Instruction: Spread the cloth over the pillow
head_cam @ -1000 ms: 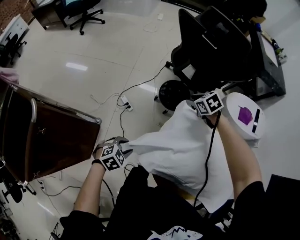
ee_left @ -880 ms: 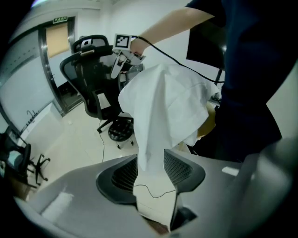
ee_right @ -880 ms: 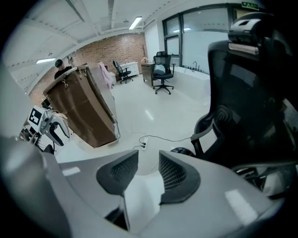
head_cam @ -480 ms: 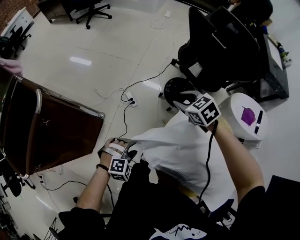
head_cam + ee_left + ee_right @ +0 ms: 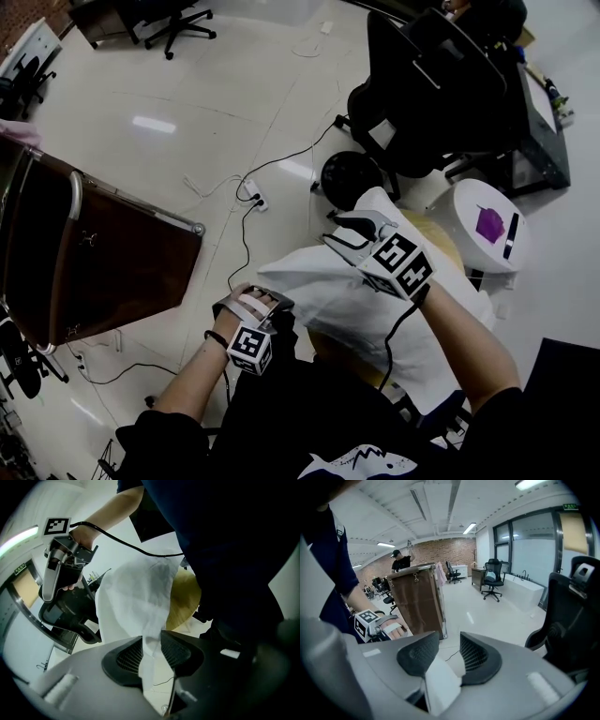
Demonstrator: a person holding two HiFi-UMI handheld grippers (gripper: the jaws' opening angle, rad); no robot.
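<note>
The left gripper (image 5: 151,641) is closing its two black, ribbed jaws on a narrow twist of thin white cloth (image 5: 136,592). The pads are pinching it, and the cloth is fanning upward from them into a soft, creased sheet. The right gripper (image 5: 450,644) is clenching a thick, bunched fold of the same cloth low between its ribbed jaws.

In the head view, the cloth is stretching across the middle of the frame between the two grippers. It is draping over a rounded tan pillow (image 5: 434,229), whose edge is peeking out at the right of the cloth. In the left gripper view, the pillow is showing as a smooth golden curve right of centre.

A black office chair (image 5: 422,84) is standing at the upper right. A round white stool (image 5: 469,246) is sitting at the right edge, and a glossy brown cabinet (image 5: 94,262) is filling the left. A thin black cable (image 5: 246,234) is snaking over the shiny pale floor (image 5: 216,94).
</note>
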